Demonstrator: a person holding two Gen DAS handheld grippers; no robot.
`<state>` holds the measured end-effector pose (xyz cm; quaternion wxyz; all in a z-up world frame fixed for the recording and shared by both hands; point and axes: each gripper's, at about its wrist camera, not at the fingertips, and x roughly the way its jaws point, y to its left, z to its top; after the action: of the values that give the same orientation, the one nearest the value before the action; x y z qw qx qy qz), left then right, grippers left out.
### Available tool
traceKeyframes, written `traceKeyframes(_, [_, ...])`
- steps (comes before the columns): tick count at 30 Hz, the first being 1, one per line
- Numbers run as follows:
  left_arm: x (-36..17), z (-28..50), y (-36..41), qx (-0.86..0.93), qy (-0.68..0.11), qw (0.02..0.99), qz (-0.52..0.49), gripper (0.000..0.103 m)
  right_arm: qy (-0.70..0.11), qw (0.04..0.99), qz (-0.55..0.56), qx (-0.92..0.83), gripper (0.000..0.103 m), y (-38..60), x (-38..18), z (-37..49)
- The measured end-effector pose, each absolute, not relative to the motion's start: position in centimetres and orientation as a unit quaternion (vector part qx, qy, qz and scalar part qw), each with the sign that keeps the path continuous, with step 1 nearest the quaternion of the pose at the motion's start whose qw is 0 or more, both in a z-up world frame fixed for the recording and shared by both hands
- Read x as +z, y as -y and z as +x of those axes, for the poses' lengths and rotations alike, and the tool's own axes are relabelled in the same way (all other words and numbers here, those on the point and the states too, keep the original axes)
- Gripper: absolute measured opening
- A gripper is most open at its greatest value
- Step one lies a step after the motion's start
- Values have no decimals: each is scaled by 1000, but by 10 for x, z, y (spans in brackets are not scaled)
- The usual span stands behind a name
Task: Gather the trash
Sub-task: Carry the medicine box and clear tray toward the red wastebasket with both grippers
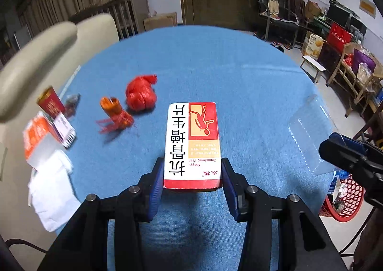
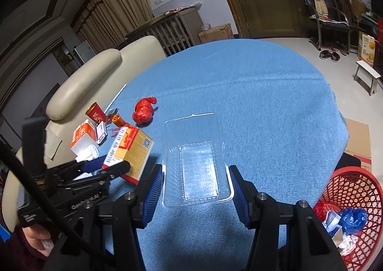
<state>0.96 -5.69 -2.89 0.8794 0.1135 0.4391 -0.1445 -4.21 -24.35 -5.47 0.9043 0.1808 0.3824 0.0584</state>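
Left wrist view: left gripper [image 1: 191, 181] jaws clamp the near end of a red-and-white cardboard medicine box [image 1: 192, 144], lifted off the blue cloth-covered desk [image 1: 239, 84]. Beyond, to the left, lie a crumpled red plastic bag [image 1: 140, 93] and an orange tasselled wrapper [image 1: 115, 114]

Right wrist view: right gripper [image 2: 196, 186] jaws grip a clear plastic tray [image 2: 195, 160] by its long sides, above the desk. A red mesh waste basket [image 2: 354, 208] holding scraps stands low right, beside the desk
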Motion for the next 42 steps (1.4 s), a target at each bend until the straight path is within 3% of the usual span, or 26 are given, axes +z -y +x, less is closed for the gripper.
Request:
traceKeyframes(14, [9, -20, 83, -153, -381, 898, 157, 47, -360, 913, 183, 50, 57, 257, -38, -66])
traceKeyframes(42, [24, -68, 134, -211, -359, 888, 194, 47, -325, 921, 213, 9, 57, 304, -24, -123])
